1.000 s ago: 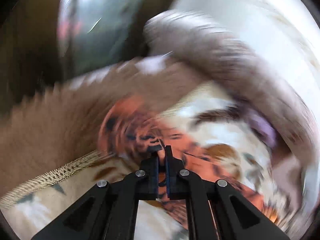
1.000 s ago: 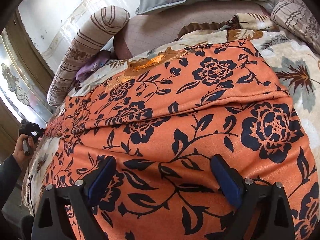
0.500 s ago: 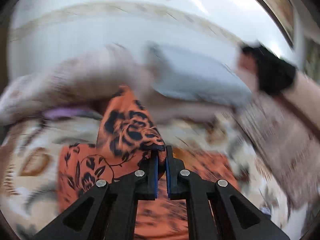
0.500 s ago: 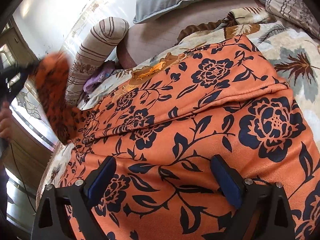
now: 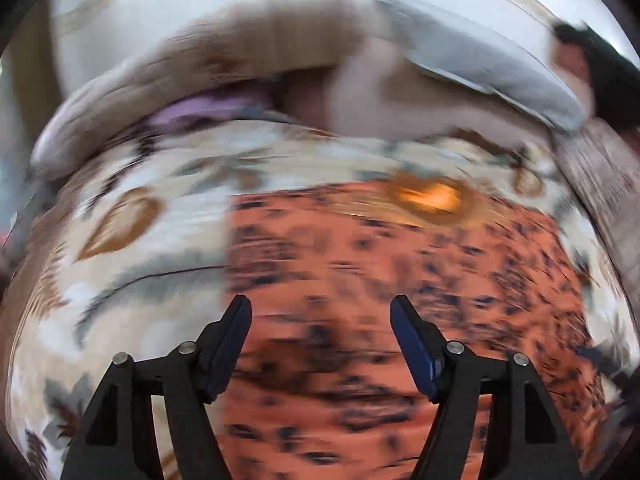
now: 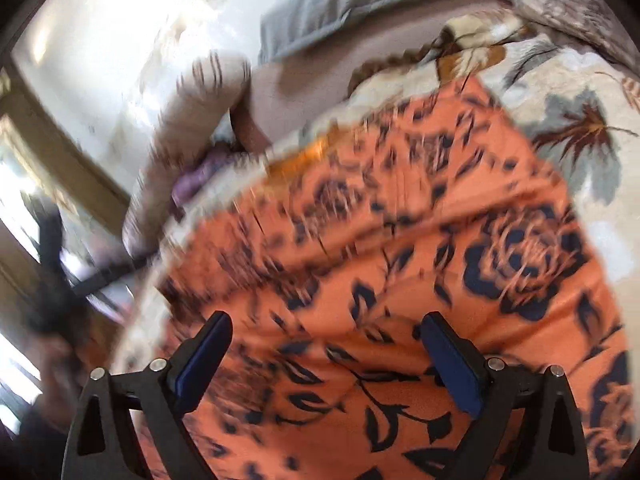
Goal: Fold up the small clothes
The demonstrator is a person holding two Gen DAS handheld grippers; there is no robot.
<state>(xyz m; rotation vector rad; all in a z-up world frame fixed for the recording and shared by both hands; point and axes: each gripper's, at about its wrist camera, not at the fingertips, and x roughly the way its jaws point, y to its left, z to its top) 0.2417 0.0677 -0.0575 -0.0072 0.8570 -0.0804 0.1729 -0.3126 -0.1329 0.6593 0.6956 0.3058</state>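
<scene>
An orange garment with a dark blue flower print (image 6: 400, 264) lies spread on a floral bedspread (image 6: 580, 120). It also shows, blurred, in the left wrist view (image 5: 400, 300). My left gripper (image 5: 320, 340) is open and empty, just above the garment's left edge. My right gripper (image 6: 324, 360) is open and empty, low over the garment's near part. Both views are motion-blurred.
A striped bolster (image 6: 188, 120), a grey pillow (image 6: 340, 12) and a purple cloth (image 6: 200, 176) lie at the head of the bed. The bedspread (image 5: 140, 240) extends left of the garment. A white wall stands behind.
My left gripper held a lifted end of the orange garment, carried it across and has now opened and let it go. The garment now lies folded narrower. My right gripper stayed open.
</scene>
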